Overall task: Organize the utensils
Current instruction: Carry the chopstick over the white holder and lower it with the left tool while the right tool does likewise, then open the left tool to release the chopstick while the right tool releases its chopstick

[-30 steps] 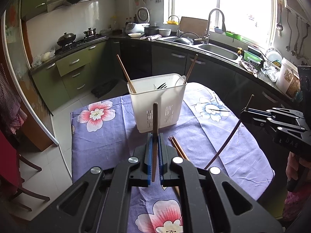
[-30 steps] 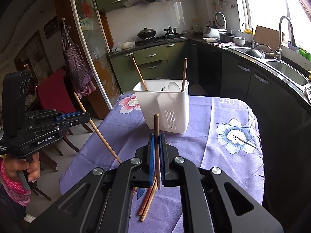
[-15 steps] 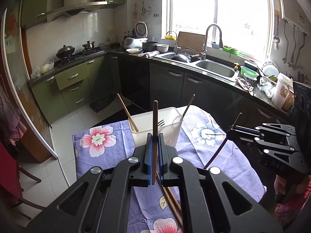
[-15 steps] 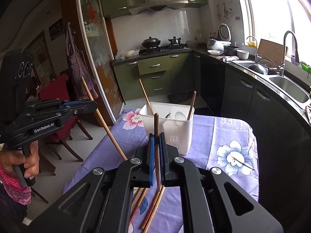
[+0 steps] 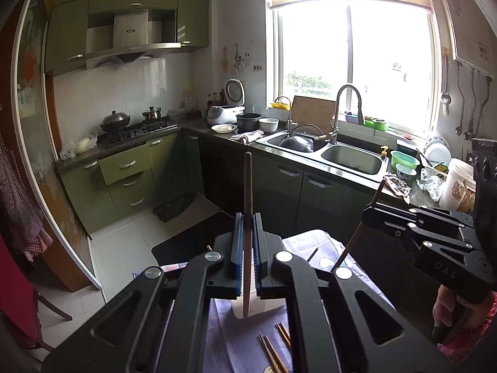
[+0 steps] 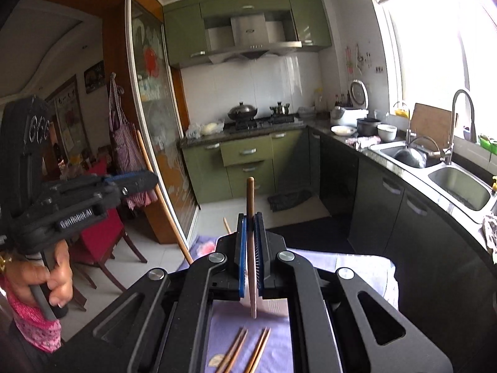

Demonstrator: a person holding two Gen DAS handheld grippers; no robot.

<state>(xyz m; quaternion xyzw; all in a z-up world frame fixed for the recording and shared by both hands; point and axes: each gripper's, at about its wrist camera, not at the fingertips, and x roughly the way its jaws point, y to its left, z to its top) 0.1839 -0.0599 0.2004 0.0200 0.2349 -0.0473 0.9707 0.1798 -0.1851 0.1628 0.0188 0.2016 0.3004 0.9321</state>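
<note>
Purple floral cloth covers the table (image 6: 357,264), whose near edge carries four loose chopsticks (image 6: 245,354); the white caddy (image 5: 264,306) stands mid-table, mostly hidden. Left gripper (image 5: 247,248) and right gripper (image 6: 251,248) each clench one upright chopstick, left (image 5: 247,192) and right (image 6: 250,199). Risk: thin sticks may pivot between pads, missing the caddy's compartment or tipping it.

Both wrist views look along their fingers, tilted slightly down over the bench toward the sink (image 5: 352,160) (image 6: 459,186) (shared, with the stove), each catching the other gripper sideways.
</note>
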